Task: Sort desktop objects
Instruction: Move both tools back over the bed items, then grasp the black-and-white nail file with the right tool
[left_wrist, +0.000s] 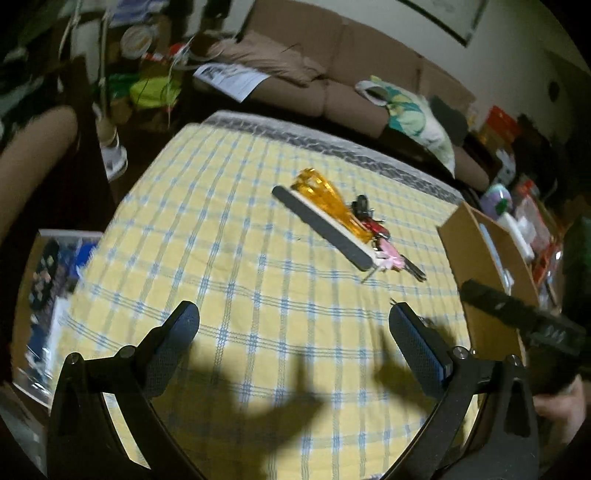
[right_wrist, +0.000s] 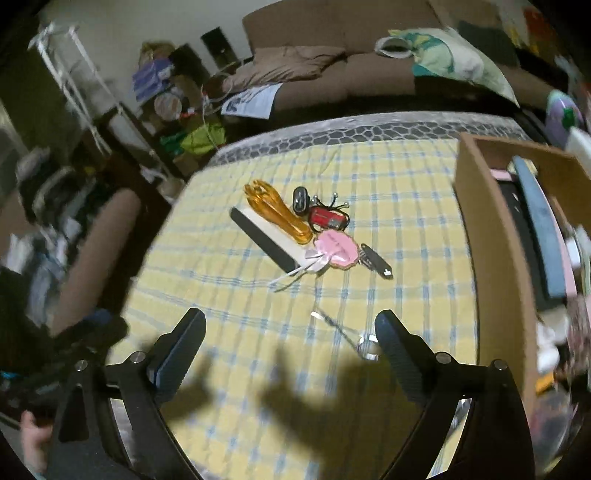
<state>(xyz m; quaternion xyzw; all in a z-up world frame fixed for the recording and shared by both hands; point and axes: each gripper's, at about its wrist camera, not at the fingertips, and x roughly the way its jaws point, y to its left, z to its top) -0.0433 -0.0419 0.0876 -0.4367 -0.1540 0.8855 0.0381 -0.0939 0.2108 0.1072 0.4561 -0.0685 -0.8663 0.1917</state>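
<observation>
A cluster of small objects lies on the yellow checked tablecloth (right_wrist: 258, 332): a black nail file (right_wrist: 264, 242), an orange plastic piece (right_wrist: 277, 212), a red and black clip (right_wrist: 327, 218), a pink bow-tied tag (right_wrist: 336, 251) and a black pen-like item (right_wrist: 376, 260). A thin metal tool (right_wrist: 343, 332) lies closer, just left of my right gripper's right finger. The same file (left_wrist: 321, 229) and orange piece (left_wrist: 325, 201) show in the left wrist view. My left gripper (left_wrist: 295, 321) and right gripper (right_wrist: 291, 325) are both open and empty, short of the cluster.
A cardboard box (right_wrist: 495, 236) stands at the table's right edge with long flat items inside; it also shows in the left wrist view (left_wrist: 480, 266). A brown sofa (right_wrist: 351, 74) with cushions lies beyond the table. Clutter fills the floor at left.
</observation>
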